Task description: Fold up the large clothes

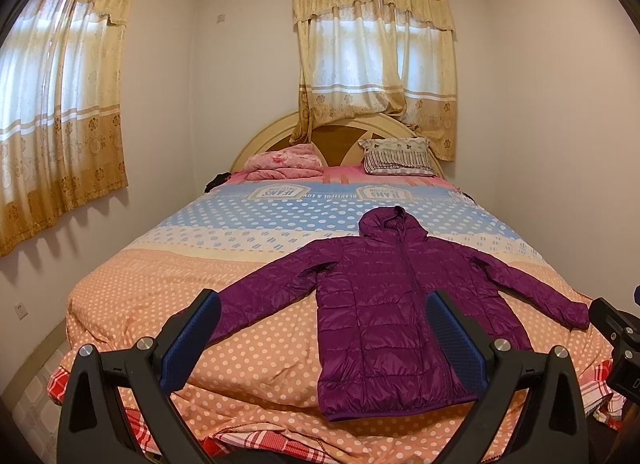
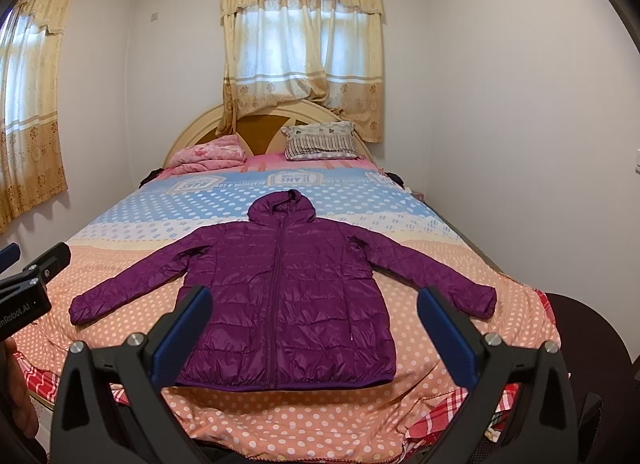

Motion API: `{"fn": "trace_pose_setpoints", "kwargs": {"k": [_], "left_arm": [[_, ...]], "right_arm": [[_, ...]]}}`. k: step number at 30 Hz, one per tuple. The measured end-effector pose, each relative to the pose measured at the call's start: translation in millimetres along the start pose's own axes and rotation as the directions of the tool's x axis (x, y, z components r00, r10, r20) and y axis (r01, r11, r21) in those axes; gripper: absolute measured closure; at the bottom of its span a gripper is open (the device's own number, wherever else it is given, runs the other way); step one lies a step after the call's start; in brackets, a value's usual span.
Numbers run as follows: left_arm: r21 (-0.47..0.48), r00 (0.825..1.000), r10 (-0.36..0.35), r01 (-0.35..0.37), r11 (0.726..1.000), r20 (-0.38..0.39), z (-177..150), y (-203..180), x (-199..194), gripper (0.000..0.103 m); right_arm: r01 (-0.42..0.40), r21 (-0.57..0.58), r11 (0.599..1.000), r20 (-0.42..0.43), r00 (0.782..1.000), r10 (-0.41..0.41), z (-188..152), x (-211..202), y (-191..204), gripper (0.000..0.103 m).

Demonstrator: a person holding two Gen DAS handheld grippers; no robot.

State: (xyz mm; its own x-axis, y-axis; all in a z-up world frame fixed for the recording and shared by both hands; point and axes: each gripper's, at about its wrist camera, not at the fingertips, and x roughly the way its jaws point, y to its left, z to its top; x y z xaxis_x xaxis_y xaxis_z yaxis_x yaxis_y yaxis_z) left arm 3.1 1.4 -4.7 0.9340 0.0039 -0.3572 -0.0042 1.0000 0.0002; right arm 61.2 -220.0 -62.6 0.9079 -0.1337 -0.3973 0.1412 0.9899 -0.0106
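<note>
A purple hooded puffer jacket (image 1: 384, 304) (image 2: 288, 296) lies flat and zipped on the bed, hood toward the headboard, both sleeves spread out to the sides. My left gripper (image 1: 324, 304) hovers open above the foot of the bed, over the jacket's left sleeve and hem, holding nothing. My right gripper (image 2: 314, 298) is also open and empty, held above the jacket's lower body. The right gripper's body (image 1: 616, 328) shows at the right edge of the left wrist view, and the left gripper's body (image 2: 28, 284) at the left edge of the right wrist view.
The bed has a polka-dot quilt (image 2: 120, 224) in orange, white and blue. A folded pink blanket (image 2: 208, 156) and a patterned pillow (image 2: 320, 142) lie by the rounded headboard (image 2: 264, 132). Curtained windows (image 2: 300, 40) stand behind and left. White walls flank both sides.
</note>
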Motion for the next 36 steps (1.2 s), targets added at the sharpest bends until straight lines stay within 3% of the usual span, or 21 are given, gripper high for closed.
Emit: {"fn": "trace_pose_setpoints", "kwargs": {"k": [36], "left_arm": [[0.013,1.000,-0.006,0.006,1.000,-0.006,-3.3,-6.1,2.1,0.001]], "right_arm": [[-0.002,0.003,1.000,-0.012,1.000,0.002,-0.6,1.9,1.6,0.000]]}}
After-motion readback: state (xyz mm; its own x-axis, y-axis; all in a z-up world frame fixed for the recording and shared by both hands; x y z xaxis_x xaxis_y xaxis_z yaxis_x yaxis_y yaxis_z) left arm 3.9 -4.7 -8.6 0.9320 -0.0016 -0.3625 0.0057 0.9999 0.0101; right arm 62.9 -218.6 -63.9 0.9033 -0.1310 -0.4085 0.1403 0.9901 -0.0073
